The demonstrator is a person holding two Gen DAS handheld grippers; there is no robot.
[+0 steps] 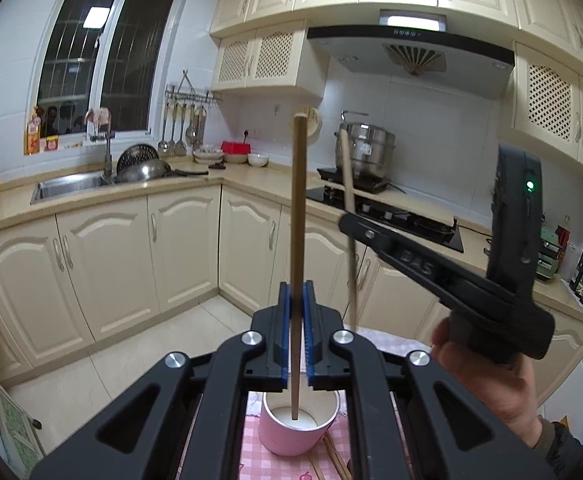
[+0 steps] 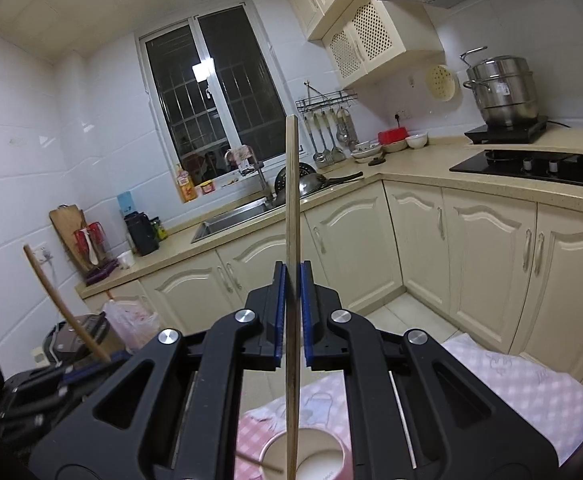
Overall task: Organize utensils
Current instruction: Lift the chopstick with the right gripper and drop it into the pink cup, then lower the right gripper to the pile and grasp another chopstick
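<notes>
Left tongs (image 1: 296,320): narrow, blue ribbed pads clamped on one chopstick (image 1: 298,216), held near upright. Its lower tip hangs inside the mouth of the pink cup (image 1: 291,438), at 6 o'clock from the pads; whether the tip touches the cup floor cannot be told.

Right tongs (image 2: 291,312): also narrow, pads gripping a second chopstick (image 2: 292,208), near upright as well. Its lower end shows over the cup (image 2: 311,460) at 6 o'clock in the right wrist view; whether it is already inside the rim cannot be told. In the left wrist view the right tongs (image 1: 349,222) sit at 2 o'clock from the left pads, carried by a hand (image 1: 487,376) in a dark sleeve.

Progress, as a judgement: two chopsticks are lifted and poised at the cup, neither released. More chopsticks (image 1: 337,460) lie flat on the tabletop cloth (image 1: 251,448) at 5 o'clock from the cup, so most of the sorting is probably still ahead. A thin stick-like tip (image 2: 259,465) near the cup at 7 o'clock is too small to identify.

Materials and shapes: the chopsticks are pale wood or bamboo, slim, straight, square-cut at the top; the right one is darker along its lower length. The cup is a smooth cylinder, pink outside, white and glossy inside. The cloth is soft pink-and-white gingham. The tongs are matte black plastic with round silver pivots.
</notes>
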